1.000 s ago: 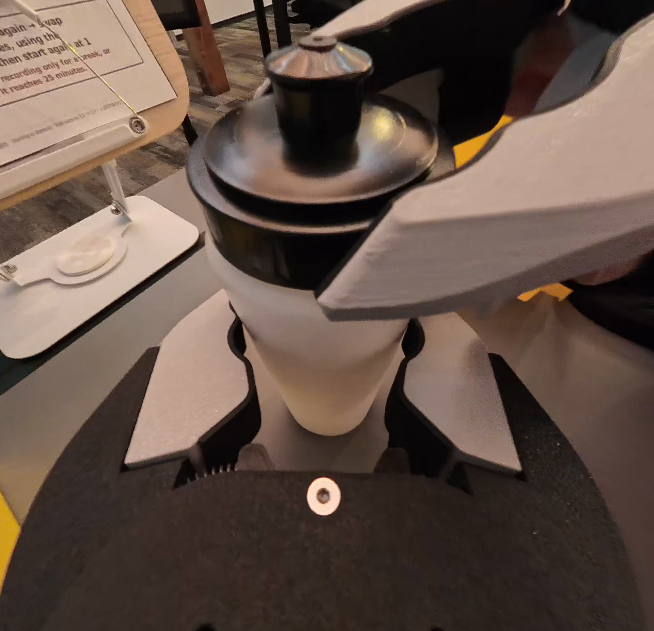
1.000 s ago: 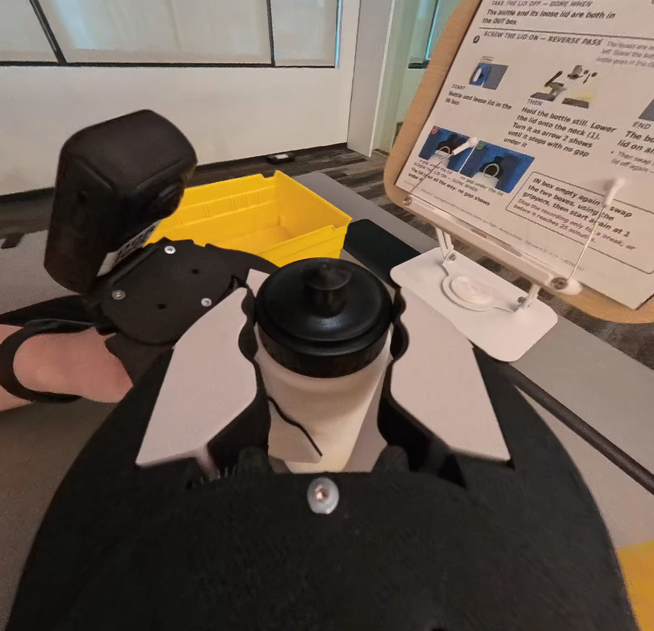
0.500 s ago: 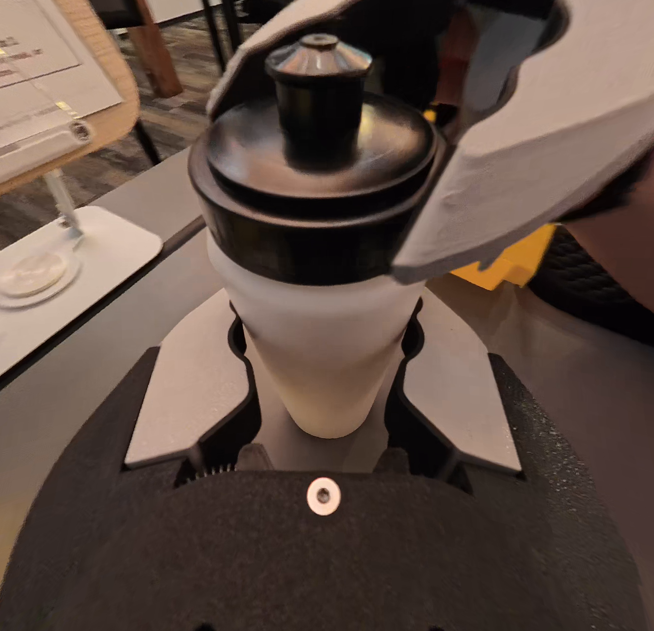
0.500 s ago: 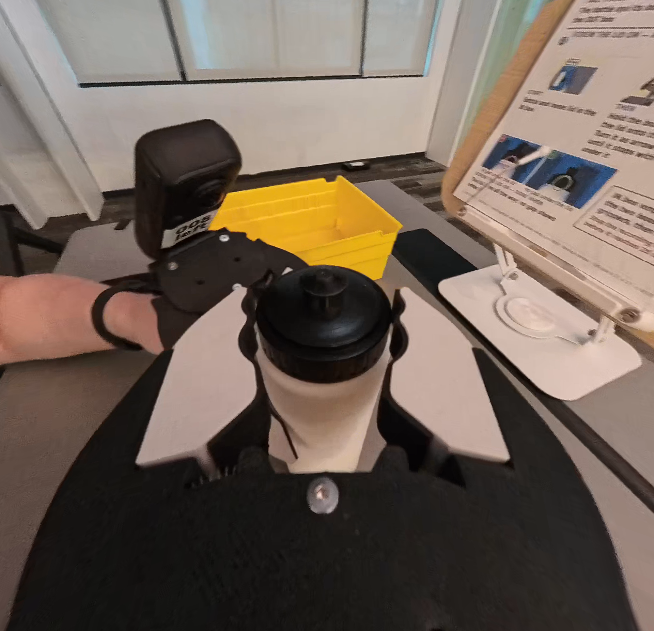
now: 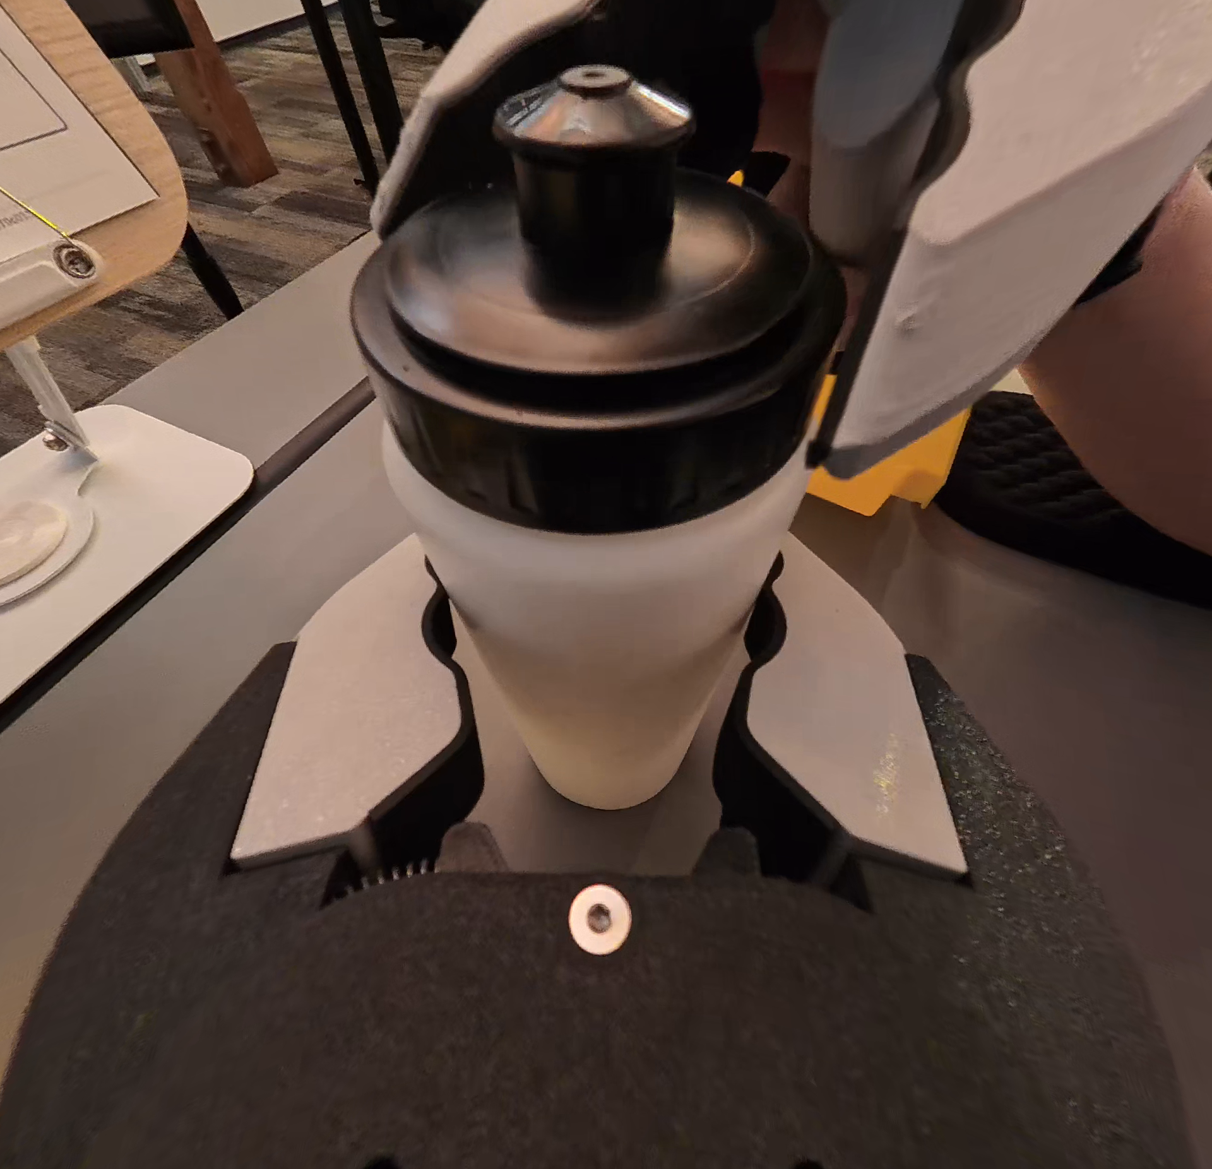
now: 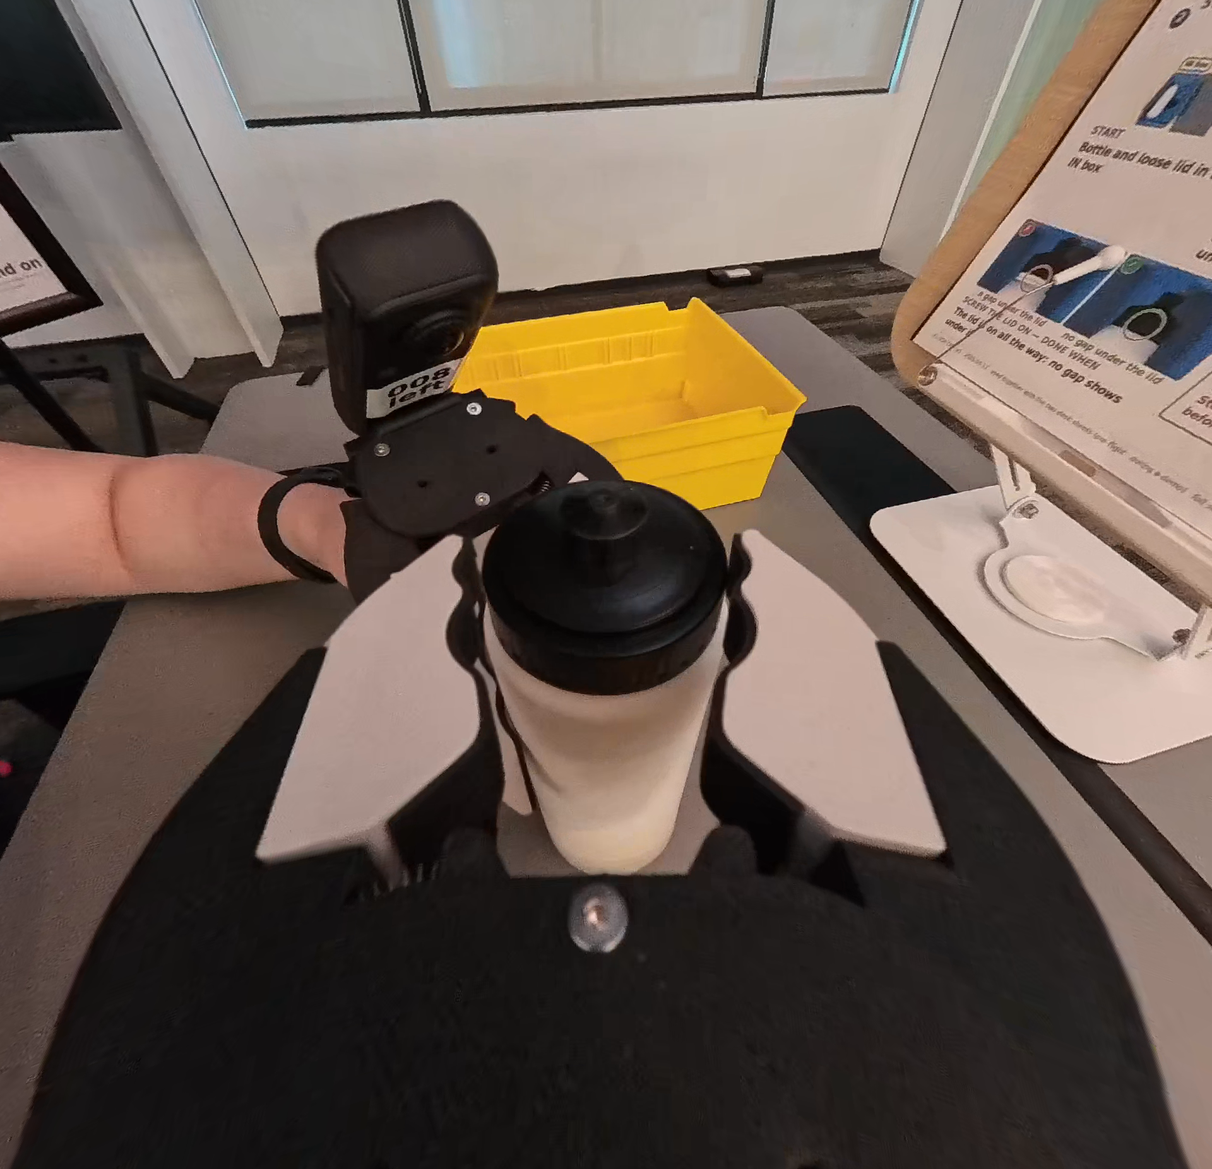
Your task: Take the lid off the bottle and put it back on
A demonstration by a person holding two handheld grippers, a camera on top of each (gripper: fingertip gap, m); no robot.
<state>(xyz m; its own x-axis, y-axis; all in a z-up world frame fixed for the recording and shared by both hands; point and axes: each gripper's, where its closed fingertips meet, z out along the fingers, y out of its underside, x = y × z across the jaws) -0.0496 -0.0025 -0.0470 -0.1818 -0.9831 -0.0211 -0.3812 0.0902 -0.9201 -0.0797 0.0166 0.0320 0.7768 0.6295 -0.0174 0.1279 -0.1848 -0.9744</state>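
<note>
My left gripper (image 5: pixel 600 639) is clamped around the body of the white translucent plastic squeeze bottle (image 5: pixel 597 639), grey finger pads (image 5: pixel 367 698) pressed on both sides of it, bottle upright on the grey table (image 5: pixel 197 547). My right gripper (image 6: pixel 606 613) comes in from above and is closed on the black round screw lid with pull spout (image 6: pixel 606 586), its pads (image 6: pixel 393 665) touching the lid rim left and right. In the left wrist view that same lid (image 5: pixel 593 377) sits on the bottle neck, looks level, can't tell if fully screwed down; the lid is a bit blurred. The right gripper's pads (image 5: pixel 984 219) wrap the lid from behind and from the right in that view. A person's hand (image 6: pixel 164 521) holds the left gripper body with its black camera block (image 6: pixel 403 298). An open yellow plastic bin (image 6: pixel 656 403) stands beyond the bottle, well apart. A wooden board with printed instruction sheet (image 6: pixel 1082 239) on a white stand (image 6: pixel 1082 626) stands on the right of the right wrist view, near the bottle but not touching
</note>
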